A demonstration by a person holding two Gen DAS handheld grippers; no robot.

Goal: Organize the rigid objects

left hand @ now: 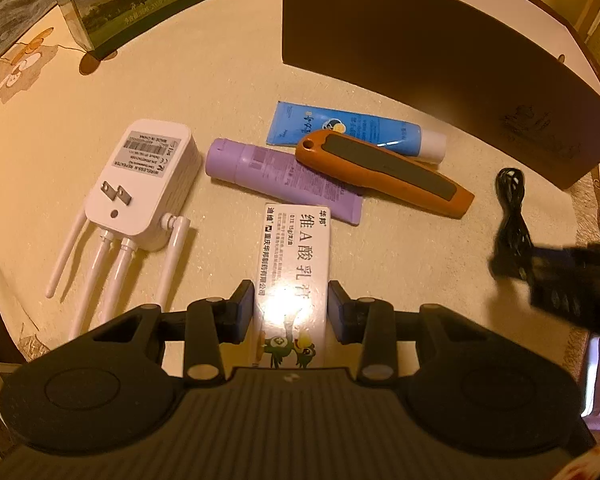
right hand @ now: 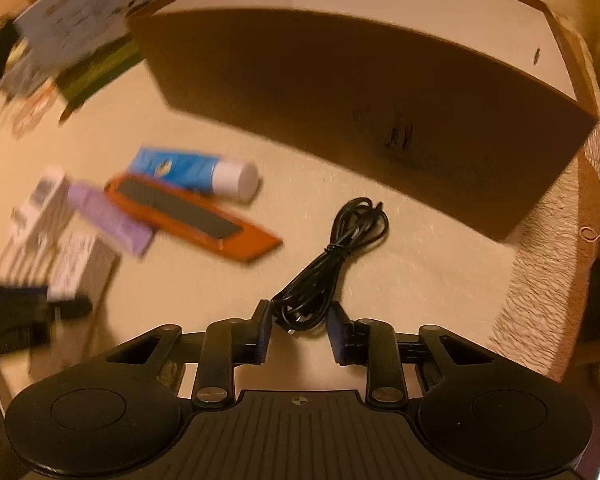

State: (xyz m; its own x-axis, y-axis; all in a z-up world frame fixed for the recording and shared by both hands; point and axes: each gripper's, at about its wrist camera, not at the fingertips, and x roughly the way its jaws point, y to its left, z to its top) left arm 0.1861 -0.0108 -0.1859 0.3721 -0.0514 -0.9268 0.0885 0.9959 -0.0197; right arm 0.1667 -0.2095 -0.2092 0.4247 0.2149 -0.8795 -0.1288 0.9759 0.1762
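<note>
In the left wrist view my left gripper (left hand: 291, 312) has its jaws on both sides of a white ointment box (left hand: 294, 264) with Chinese print; the pads sit at its sides, the right one with a thin gap. Beyond lie a purple tube (left hand: 260, 170), an orange-and-grey handle (left hand: 380, 170), a blue tube with a white cap (left hand: 348, 128) and a white wireless repeater (left hand: 144, 184). In the right wrist view my right gripper (right hand: 299, 330) is open around the near end of a coiled black cable (right hand: 332, 256). The same cable (left hand: 510, 204) shows at the right of the left view.
A large brown cardboard box (left hand: 440, 60) stands open at the back right, also seen in the right wrist view (right hand: 360, 92). A green milk carton box (left hand: 140, 4) stands at the back left. The table's fringed cloth edge (right hand: 540, 260) runs along the right.
</note>
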